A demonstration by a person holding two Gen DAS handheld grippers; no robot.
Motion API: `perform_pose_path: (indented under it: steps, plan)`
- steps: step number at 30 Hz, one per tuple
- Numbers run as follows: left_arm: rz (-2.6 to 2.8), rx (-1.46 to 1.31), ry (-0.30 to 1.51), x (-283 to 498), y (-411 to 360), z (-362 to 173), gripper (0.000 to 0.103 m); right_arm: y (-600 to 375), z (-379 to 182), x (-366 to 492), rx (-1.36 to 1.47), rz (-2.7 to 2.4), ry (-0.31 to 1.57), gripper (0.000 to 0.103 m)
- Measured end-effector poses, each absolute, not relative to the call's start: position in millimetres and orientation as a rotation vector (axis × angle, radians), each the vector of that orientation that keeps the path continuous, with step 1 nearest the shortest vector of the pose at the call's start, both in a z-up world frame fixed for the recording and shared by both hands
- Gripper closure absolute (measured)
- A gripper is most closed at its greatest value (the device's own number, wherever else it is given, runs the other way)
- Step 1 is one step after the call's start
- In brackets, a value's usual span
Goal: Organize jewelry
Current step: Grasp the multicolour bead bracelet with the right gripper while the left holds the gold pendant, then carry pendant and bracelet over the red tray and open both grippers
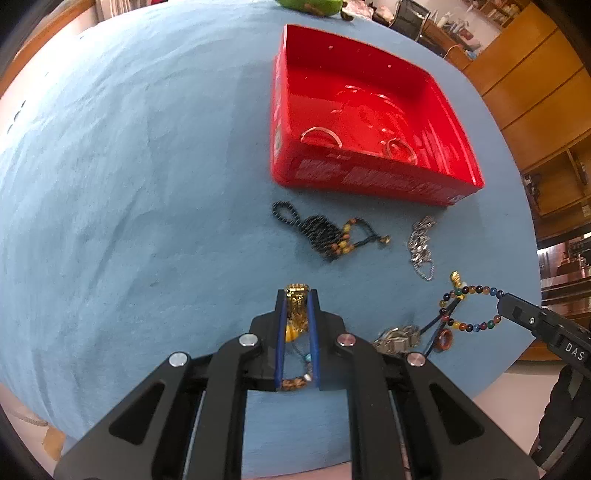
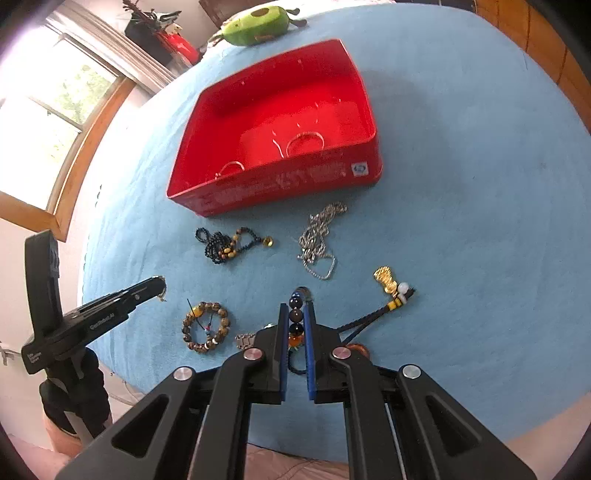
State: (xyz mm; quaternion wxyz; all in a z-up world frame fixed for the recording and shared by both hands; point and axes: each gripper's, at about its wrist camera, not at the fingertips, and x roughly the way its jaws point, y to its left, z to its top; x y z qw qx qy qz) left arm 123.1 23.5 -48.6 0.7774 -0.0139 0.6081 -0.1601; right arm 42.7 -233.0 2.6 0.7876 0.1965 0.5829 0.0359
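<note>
My left gripper [image 1: 297, 295] is shut on a small gold piece [image 1: 296, 306], held above the blue cloth. A brown bead bracelet [image 2: 205, 326] lies on the cloth under it. My right gripper [image 2: 297, 306] is shut on a string of multicoloured beads [image 1: 471, 291]. Its loop hangs from the tips, and its dark cords and gold charm [image 2: 386, 278] trail to the cloth. The red box [image 1: 373, 173] stands farther back and holds a few thin bangles [image 1: 319, 134]. In front of it lie a black bead necklace [image 1: 325, 232] and a silver chain [image 1: 421, 243].
A silver metal band [image 1: 397, 338] and an orange ring [image 1: 443, 339] lie near the table's front edge. A green avocado plush [image 2: 255, 22] sits at the far edge behind the red box [image 2: 273, 192]. Wooden cabinets stand on the right, a window on the left.
</note>
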Motion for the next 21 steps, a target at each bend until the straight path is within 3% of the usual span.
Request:
perform_pose_path:
  steps: [10,21]
  plan:
    - [-0.356,0.022,1.248,140.1,-6.6,-15.9,0.094,-245.9,32.6,65.2,0.374,0.106,1.217,0.096]
    - [-0.382,0.059,1.154,205.4,-40.5,14.5,0.094,-249.2,73.8,151.3,0.294,0.144,1.106,0.096]
